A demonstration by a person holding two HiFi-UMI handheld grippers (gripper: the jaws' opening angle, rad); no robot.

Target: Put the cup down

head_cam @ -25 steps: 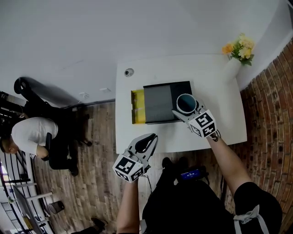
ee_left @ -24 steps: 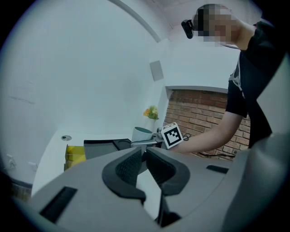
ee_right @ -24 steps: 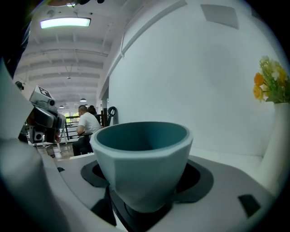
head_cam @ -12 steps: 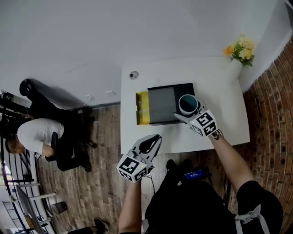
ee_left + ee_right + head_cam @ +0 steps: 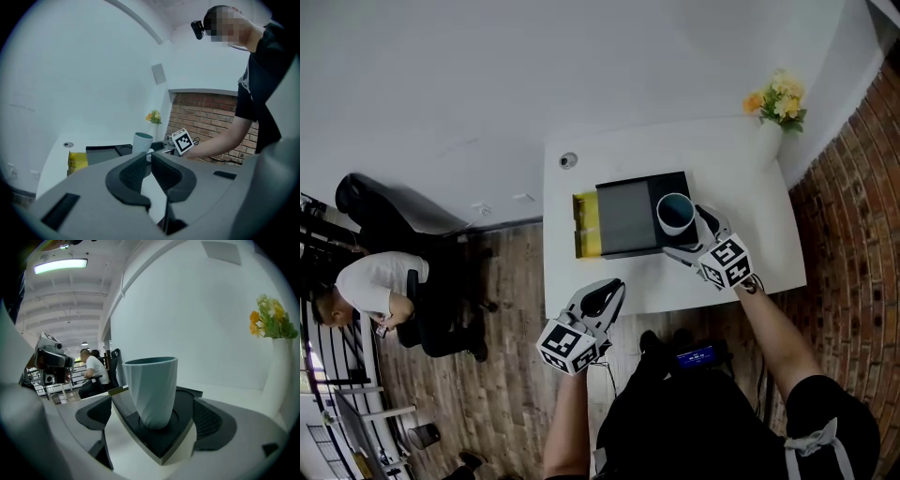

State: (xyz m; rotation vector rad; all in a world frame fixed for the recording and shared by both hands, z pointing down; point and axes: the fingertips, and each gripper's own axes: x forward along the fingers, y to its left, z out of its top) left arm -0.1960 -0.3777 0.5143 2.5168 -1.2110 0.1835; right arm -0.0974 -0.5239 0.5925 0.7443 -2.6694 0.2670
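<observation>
A pale blue-grey cup point(image 5: 675, 214) stands upright in the round recess at the right end of a black tray point(image 5: 628, 217). My right gripper point(image 5: 686, 236) sits just behind the cup, its jaws opening. In the right gripper view the cup point(image 5: 152, 390) stands between the two pads point(image 5: 213, 420) with a gap on each side. My left gripper point(image 5: 605, 292) hangs off the near edge of the table, jaws together with nothing in them. From the left gripper view the cup point(image 5: 141, 143) shows far ahead of my left gripper point(image 5: 149, 164).
The white table point(image 5: 741, 169) carries a white vase of yellow flowers point(image 5: 778, 108) at its far right corner and a small round cap point(image 5: 568, 160) at the far left. A yellow block point(image 5: 583, 225) adjoins the tray. A seated person point(image 5: 370, 286) is on the floor side, left.
The right gripper's jaws have spread away from the cup, which now stands free on the tray. The left gripper has hardly moved.
</observation>
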